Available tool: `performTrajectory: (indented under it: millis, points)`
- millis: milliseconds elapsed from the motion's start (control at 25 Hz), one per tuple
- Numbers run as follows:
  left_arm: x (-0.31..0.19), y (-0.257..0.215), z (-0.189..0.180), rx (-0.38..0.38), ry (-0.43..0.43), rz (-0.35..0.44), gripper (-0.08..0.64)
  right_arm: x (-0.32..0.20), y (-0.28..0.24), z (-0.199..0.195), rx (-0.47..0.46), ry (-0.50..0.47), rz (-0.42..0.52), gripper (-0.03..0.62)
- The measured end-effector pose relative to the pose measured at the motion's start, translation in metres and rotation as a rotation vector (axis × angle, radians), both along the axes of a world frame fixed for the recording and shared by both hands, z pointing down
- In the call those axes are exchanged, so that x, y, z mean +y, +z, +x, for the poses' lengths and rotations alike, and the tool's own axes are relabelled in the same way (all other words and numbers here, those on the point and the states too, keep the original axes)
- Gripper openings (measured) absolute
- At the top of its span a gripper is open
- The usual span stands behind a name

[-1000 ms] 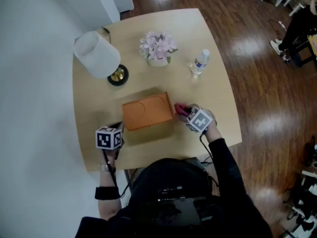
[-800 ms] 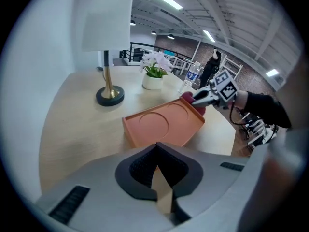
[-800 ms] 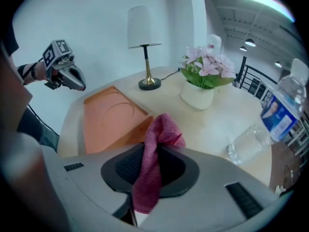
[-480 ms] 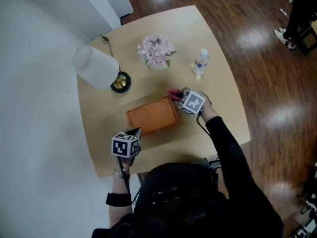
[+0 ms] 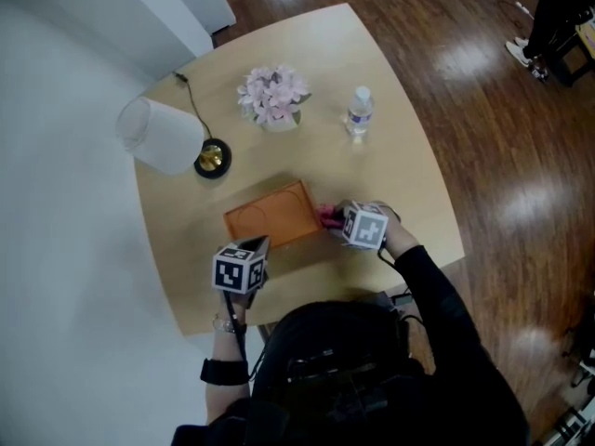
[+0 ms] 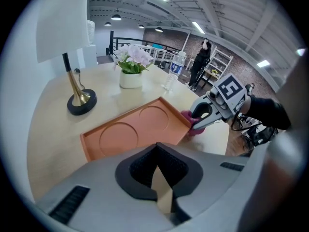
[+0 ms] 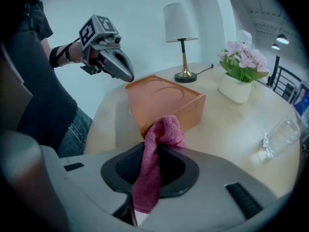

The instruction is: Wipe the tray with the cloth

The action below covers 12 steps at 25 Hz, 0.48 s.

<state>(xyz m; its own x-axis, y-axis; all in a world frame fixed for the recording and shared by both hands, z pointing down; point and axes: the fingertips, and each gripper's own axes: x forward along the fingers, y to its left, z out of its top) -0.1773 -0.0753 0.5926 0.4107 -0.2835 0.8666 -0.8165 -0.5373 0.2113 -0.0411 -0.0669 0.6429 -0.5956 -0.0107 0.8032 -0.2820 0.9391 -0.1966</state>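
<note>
**A:** Left tongs (image 7: 129,76): closed, nothing in them. A second ago they hung off to the left of the tray (image 5: 270,219). Now they are just beside its near-left corner. I can't confirm contact.

**B:** The tray itself?

**A:** Orange, rectangular, with a raised rim and two round recesses. It lies mid-counter (image 5: 390,137), nothing on it. The surface looks matte, with no dirt I can make out.

**B:** Right side?

**A:** Right tongs (image 6: 194,123): clamped on the pink cloth (image 7: 161,129), a wad bunched out in front. Half a second back the cloth was at the tray's far-right corner. Now it is against the right short edge, nearer the person.

**B:** Reading?

**A:** Probably a stroke down the right rim. Both recesses are bare of cloth, so I judge the tray's floor is still to be wiped. The left tongs look placed to steady the tray.
</note>
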Motion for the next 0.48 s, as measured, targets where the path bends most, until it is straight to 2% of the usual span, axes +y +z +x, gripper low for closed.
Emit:
performTrajectory:
  millis: [200,320,480]
  points:
    - [-0.001,0.001,0.014,0.009,0.013,-0.005,0.002,0.031,0.011,0.013,0.018,-0.040,-0.072,0.081]
    - [0.002,0.000,0.017,0.009,0.011,-0.004,0.002,0.028,0.007,0.019,0.001,-0.064,-0.091,0.081]
    - [0.008,-0.005,0.016,-0.001,-0.002,0.001,0.002,-0.042,0.002,0.039,0.023,0.088,-0.005,0.081]
